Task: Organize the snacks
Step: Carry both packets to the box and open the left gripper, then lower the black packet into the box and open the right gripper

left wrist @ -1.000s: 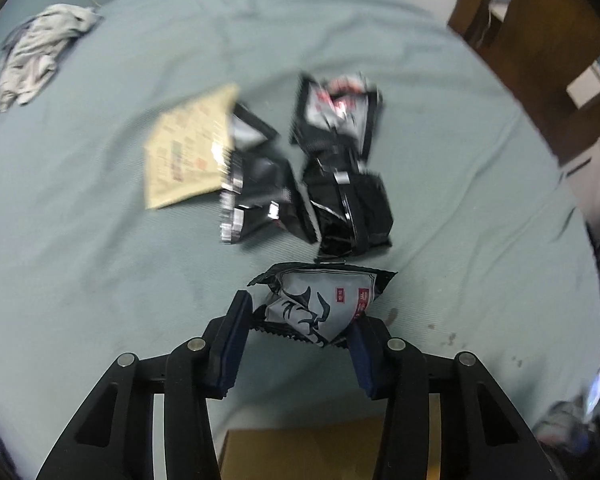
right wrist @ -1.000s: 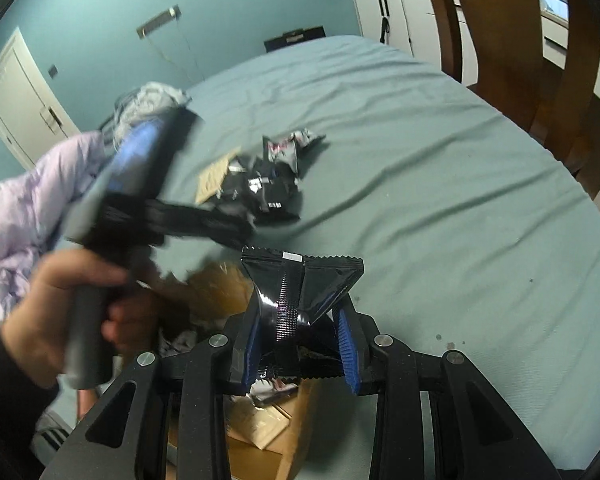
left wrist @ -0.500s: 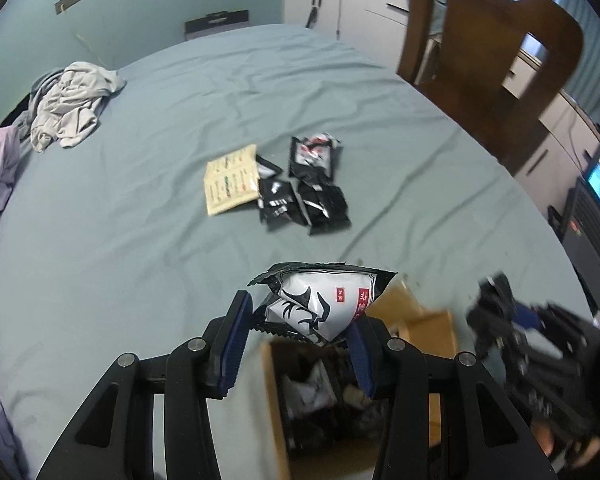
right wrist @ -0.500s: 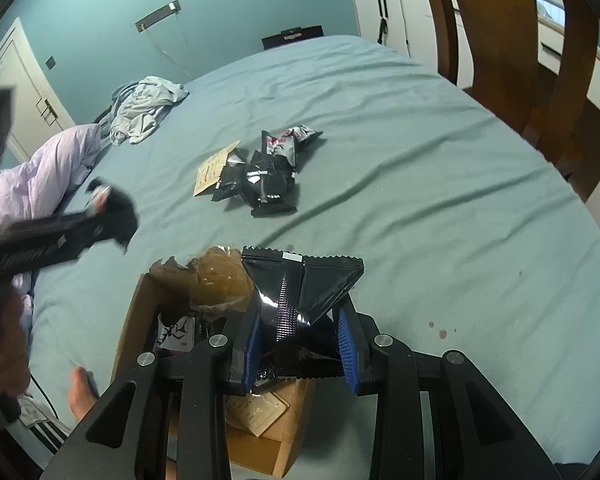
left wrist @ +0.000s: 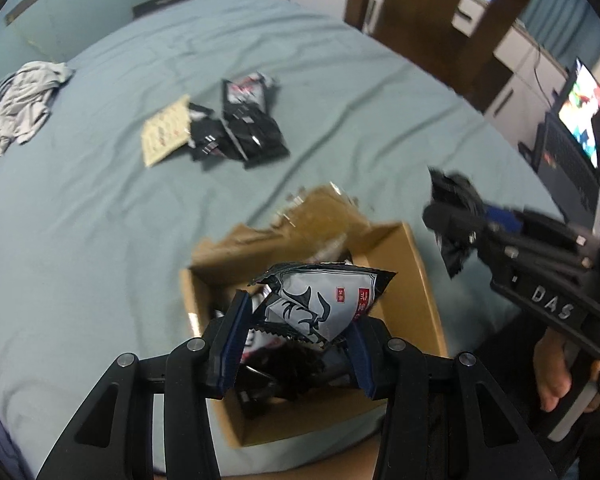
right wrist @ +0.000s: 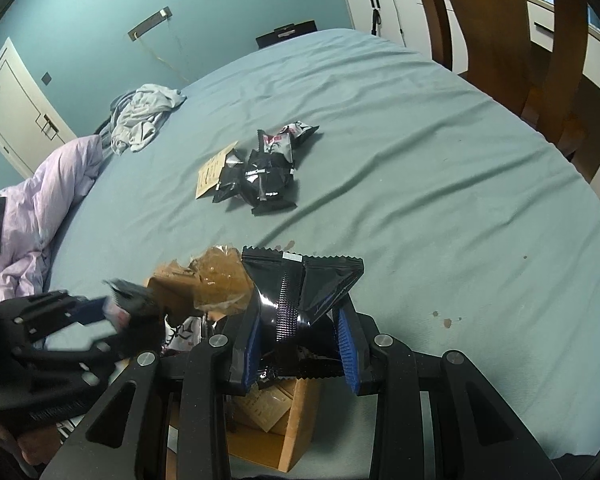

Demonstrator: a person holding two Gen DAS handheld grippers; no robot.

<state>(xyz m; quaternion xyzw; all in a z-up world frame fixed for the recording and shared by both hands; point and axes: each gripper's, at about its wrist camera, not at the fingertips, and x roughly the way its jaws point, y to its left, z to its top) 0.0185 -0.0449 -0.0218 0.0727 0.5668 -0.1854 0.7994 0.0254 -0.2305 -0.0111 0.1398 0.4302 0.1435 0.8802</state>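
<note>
Overhead, crinkly foil packet (left wrist: 320,304), square cardboard box (left wrist: 420,280)

Teal bed (right wrist: 420,152) — snack packets (right wrist: 266,176), crumpled clothes (right wrist: 144,116), cardboard box (left wrist: 416,280).

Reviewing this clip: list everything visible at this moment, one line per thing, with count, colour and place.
Grey-and-white snack packet: one, held in the left gripper over the box.
Black snack packet: one, held in the right gripper above the box.
Cardboard box: one, brown, open, near edge of the bed, packets inside.
Loose snack packets: a small pile, mostly black, mid-bed; exact count unclear.
Beige packet: one, left of the pile.
Bed sheet: teal.
Crumpled cloth: grey-white, far left of the bed.
Lilac bedding: left edge.
Wooden chair: brown, right.
Laptop: screen lit, far right.
Left gripper: black, blue pads.
Right gripper: same.
Hand: gripping the right gripper's handle.
</note>
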